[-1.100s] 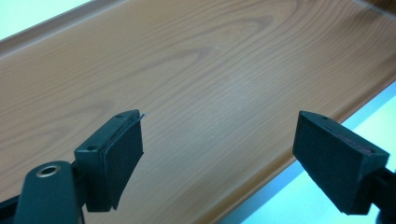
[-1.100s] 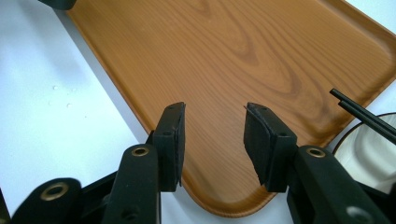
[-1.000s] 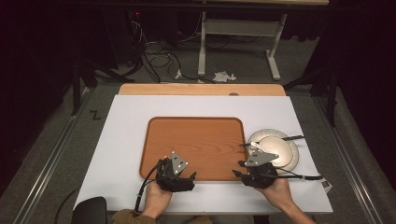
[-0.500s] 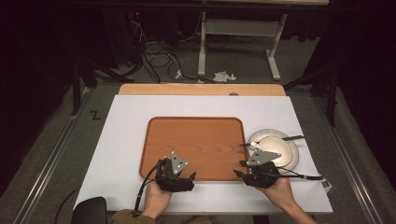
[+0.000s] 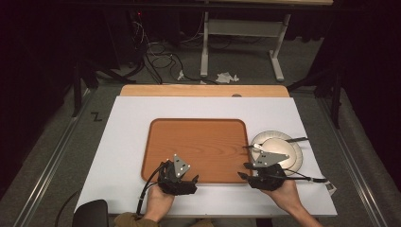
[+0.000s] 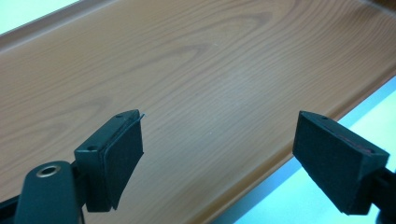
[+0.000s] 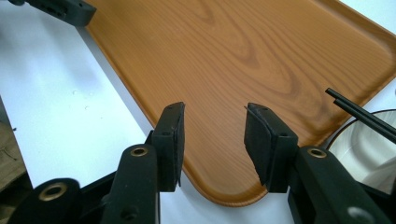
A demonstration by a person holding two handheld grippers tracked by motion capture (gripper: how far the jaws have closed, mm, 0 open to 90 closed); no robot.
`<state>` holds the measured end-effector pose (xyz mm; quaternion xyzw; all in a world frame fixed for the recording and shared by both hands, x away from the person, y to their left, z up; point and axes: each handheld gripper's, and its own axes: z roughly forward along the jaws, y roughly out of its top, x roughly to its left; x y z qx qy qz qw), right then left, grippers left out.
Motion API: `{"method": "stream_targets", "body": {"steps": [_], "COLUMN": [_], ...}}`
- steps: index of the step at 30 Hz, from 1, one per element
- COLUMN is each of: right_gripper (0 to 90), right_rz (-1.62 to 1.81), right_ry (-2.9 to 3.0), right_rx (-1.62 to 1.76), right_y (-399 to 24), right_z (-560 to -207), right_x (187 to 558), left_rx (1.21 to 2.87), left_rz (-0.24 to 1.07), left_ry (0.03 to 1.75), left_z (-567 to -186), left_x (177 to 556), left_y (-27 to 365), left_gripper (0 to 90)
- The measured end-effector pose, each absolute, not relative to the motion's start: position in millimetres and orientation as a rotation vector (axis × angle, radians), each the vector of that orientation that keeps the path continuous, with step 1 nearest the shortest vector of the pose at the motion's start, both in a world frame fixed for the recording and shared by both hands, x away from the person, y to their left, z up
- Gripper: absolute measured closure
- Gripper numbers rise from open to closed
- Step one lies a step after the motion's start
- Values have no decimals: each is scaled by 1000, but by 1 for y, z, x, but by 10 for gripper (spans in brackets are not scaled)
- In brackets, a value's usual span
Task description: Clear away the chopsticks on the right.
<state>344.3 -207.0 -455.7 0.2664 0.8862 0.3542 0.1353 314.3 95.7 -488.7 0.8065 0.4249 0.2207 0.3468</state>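
A wood-grain tray (image 5: 196, 142) lies bare in the middle of the white table. My left gripper (image 5: 173, 173) hovers over the tray's near edge, left of centre. Its pads stand wide apart above the tray's rim (image 6: 261, 172), so the left gripper (image 6: 219, 126) is open with nothing in it. My right gripper (image 5: 245, 171) is at the tray's near right corner (image 7: 224, 196). The right gripper (image 7: 215, 112) is open too, its jaws narrower and empty. A pale plate (image 5: 289, 142) with black chopsticks (image 5: 294, 140) across it sits just right of the tray.
The plate's rim (image 7: 369, 140) and chopsticks (image 7: 359, 112) lie to the right of my right jaws, and the left gripper (image 7: 60, 9) is far off at top left. A wooden strip (image 5: 203, 91) borders the table's far edge. Table legs and cables are on the floor beyond.
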Motion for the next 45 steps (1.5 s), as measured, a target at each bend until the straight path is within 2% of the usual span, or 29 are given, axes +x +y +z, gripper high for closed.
{"method": "stream_targets", "body": {"steps": [28,45], "right_gripper": [632,656], "right_rz": [1093,1029], "right_ry": [2497,2378], "right_rx": [785,861], "right_y": [-230,-274], "right_z": [-426,-390], "right_x": [356,385], "left_rx": [2082,2077], "left_rz": [570,574], "left_ry": [1116,1123], "left_z": [-488,-488], "left_x": [316,314], "left_y": [98,98], "left_gripper": [164,165]}}
